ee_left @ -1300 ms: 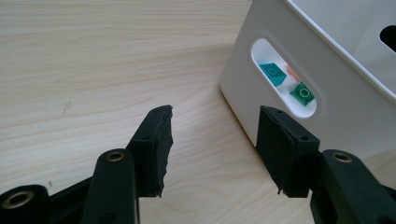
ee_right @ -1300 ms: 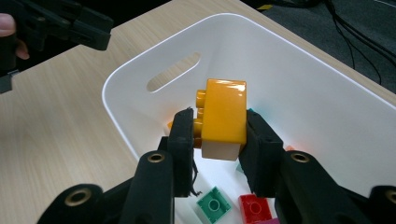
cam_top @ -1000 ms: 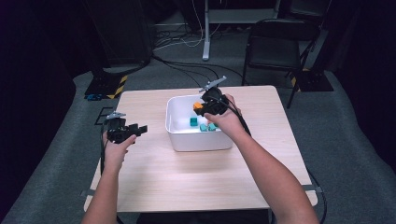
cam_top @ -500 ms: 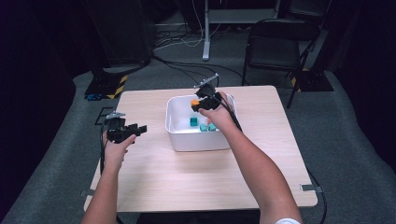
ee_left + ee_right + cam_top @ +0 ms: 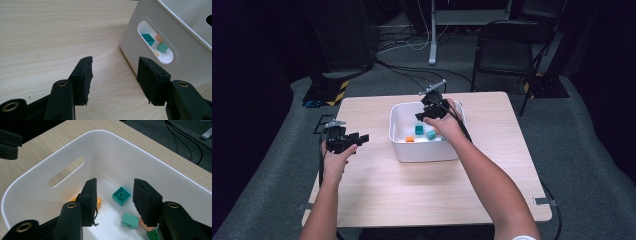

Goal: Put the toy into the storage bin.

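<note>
Opening just now, the right gripper (image 5: 426,116) jaws stand part-spread and empty above the white bin (image 5: 398,145); the orange brick (image 5: 410,139), gripped earlier, lies flat inside, long axis across the desk (image 5: 377,200). Left gripper (image 5: 113,75) jaws gape, empty.

Bin (image 5: 427,150) mid-table (image 5: 412,200) — bricks (image 5: 419,130) inside; left gripper (image 5: 354,140) left of it, right gripper (image 5: 428,114) over it.

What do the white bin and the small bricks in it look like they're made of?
White bin: likely moulded plastic, smooth with a soft sheen, rounded corners, cut-out handle slot. Teal brick: probably hard plastic, studded top, crisp edges, slightly glossy. Table: pale wood-grain surface, possibly laminate.
</note>
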Motion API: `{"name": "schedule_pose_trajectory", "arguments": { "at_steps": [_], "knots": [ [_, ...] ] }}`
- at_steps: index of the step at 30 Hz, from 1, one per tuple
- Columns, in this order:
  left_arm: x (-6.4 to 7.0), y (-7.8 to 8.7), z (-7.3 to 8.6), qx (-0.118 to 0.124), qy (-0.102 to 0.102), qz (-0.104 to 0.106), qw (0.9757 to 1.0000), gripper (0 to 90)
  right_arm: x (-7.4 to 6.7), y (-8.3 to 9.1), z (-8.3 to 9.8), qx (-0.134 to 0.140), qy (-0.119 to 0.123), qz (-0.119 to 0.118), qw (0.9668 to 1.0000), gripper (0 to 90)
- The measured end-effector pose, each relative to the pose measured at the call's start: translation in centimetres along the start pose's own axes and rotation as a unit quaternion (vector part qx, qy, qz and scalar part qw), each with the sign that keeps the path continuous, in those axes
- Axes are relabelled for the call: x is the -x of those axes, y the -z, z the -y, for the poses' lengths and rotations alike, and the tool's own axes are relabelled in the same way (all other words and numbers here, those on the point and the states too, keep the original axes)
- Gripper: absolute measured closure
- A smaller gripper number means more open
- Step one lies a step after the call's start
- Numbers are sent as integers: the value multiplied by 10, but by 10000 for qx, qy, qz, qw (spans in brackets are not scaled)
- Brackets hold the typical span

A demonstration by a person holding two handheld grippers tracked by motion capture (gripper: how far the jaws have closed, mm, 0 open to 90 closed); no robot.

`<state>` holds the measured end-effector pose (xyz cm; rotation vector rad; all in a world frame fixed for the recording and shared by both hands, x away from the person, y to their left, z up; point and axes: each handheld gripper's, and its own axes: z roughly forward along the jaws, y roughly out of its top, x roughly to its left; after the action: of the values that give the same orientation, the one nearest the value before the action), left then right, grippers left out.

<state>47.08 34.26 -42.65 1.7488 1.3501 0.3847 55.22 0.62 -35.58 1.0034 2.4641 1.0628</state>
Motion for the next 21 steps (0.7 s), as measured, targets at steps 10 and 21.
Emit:
{"name": "schedule_pose_trajectory", "arguments": {
  "at_steps": [10,21],
  "knots": [
    [-10,1,5,1,151,-147,9998,451,-14,15,7,201,211,-144,9995,366],
    [-8,-1,6,-14,146,-178,9997,442,-14,40,27,327,277,-80,9990,346]
  ]
}}
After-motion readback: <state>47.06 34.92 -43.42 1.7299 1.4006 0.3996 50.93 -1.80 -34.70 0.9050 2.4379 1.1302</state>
